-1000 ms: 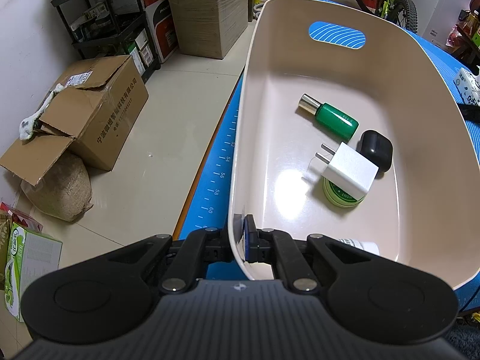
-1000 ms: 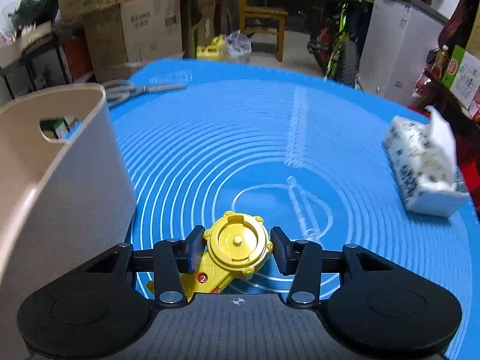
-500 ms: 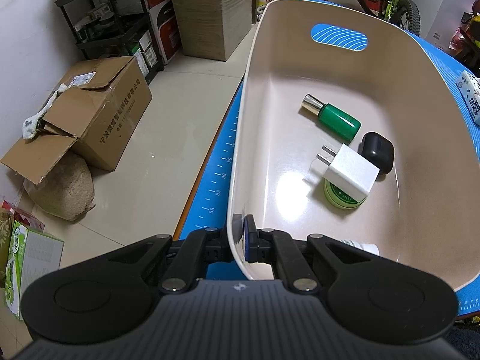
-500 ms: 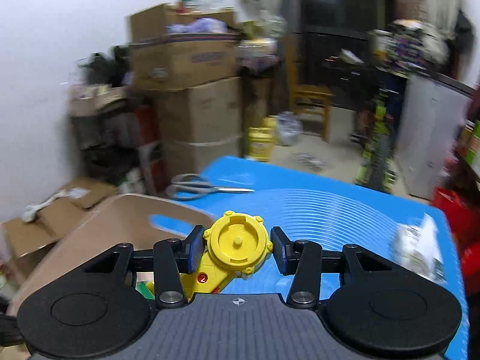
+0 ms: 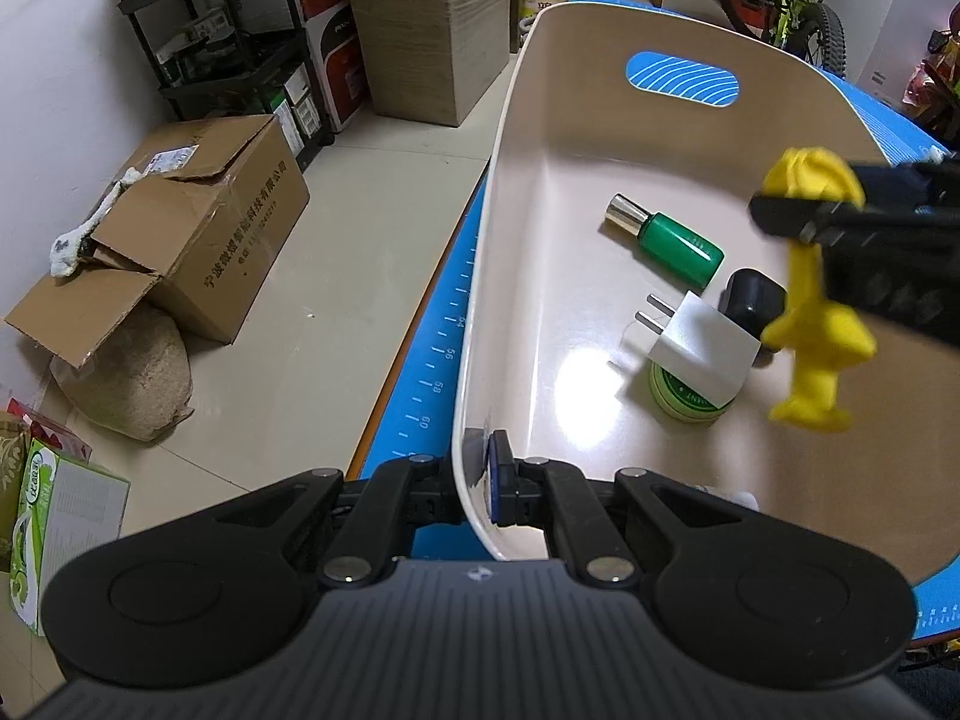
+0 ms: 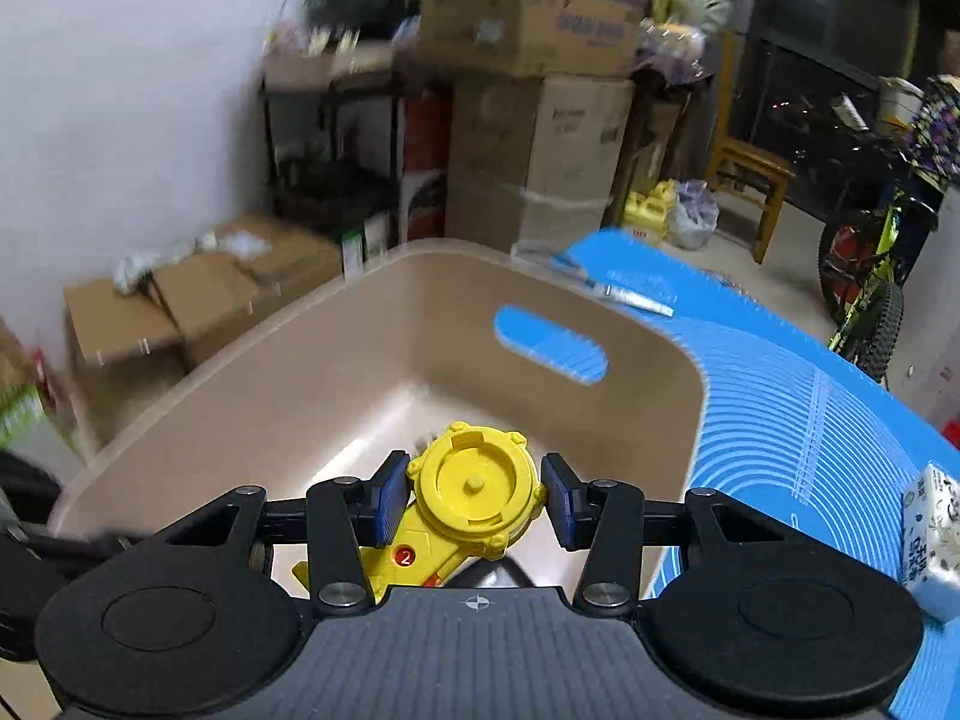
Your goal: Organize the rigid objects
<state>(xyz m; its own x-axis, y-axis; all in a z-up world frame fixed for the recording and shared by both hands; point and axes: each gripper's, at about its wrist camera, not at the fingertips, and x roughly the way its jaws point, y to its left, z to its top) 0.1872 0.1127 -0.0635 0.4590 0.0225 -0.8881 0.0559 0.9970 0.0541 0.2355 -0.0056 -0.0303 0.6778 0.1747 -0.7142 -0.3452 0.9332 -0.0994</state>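
Note:
My left gripper (image 5: 480, 483) is shut on the near rim of the beige bin (image 5: 540, 192). In the bin lie a green bottle (image 5: 672, 243), a white plug adapter (image 5: 699, 354) on a green tin (image 5: 684, 402), and a black case (image 5: 753, 297). My right gripper (image 6: 474, 501) is shut on a yellow toy launcher (image 6: 474, 489) and holds it above the bin's inside (image 6: 360, 360). In the left wrist view the toy (image 5: 810, 312) hangs over the bin's right side.
The bin stands on a blue mat (image 6: 798, 396) near the table's left edge (image 5: 432, 330). A tissue pack (image 6: 930, 540) lies on the mat at right. Cardboard boxes (image 5: 198, 228) and a shelf stand on the floor to the left.
My right gripper has lifted the yellow toy off the mat and carried it left, over the bin. My left gripper has kept its hold on the bin's rim.

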